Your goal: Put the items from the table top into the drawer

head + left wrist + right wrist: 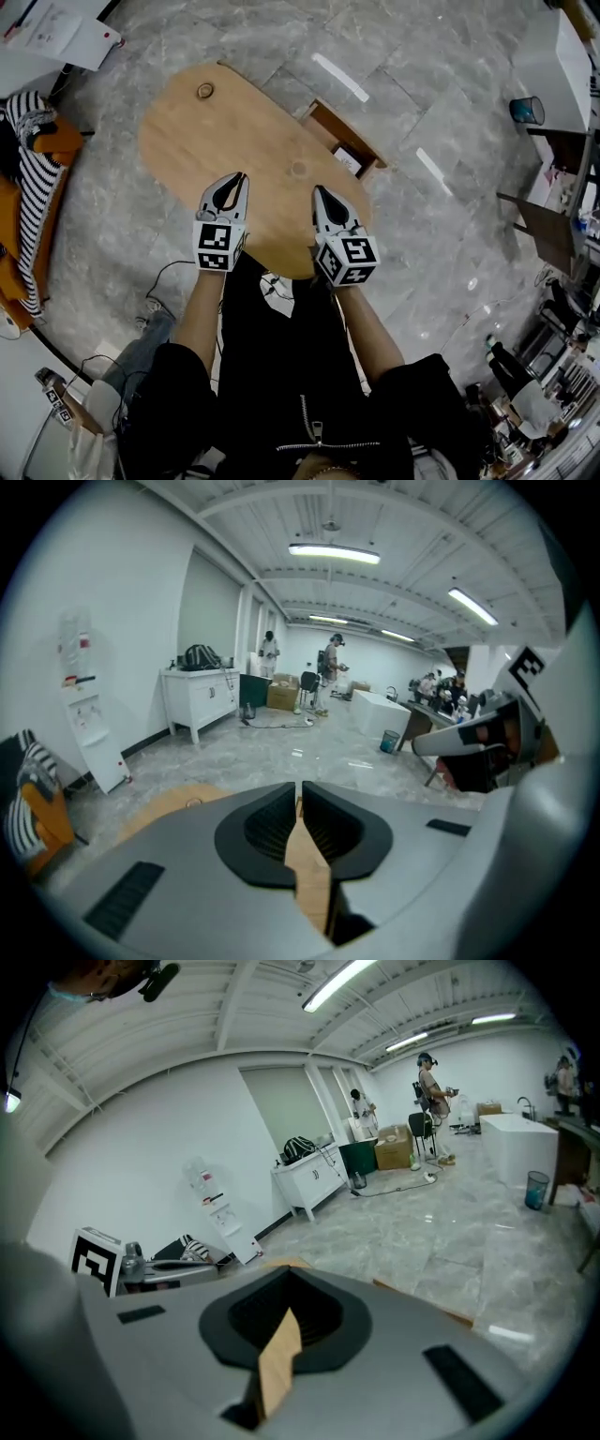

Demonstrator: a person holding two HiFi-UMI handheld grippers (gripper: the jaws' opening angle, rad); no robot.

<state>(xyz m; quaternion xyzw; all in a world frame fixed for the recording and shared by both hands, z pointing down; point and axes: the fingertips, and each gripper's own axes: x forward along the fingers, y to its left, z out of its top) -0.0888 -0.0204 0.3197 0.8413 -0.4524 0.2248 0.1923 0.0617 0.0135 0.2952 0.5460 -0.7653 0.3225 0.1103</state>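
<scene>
An oval wooden table (225, 150) carries a small tan ring (205, 90) near its far end; the same ring (194, 802) shows faintly in the left gripper view. An open wooden drawer (330, 124) sticks out at the table's right side, with a white thing (349, 160) inside it. My left gripper (242, 176) hovers over the table's near part, shut and empty. My right gripper (318, 190) is beside it, also shut and empty. In both gripper views the jaws (300, 794) (286, 1312) meet with only tabletop behind them.
A striped cloth on an orange seat (28, 178) stands left of the table. Cables (169, 272) lie on the grey tiled floor near my feet. A white counter with a blue cup (527, 110) is at the far right. People stand far off in the room (330, 663).
</scene>
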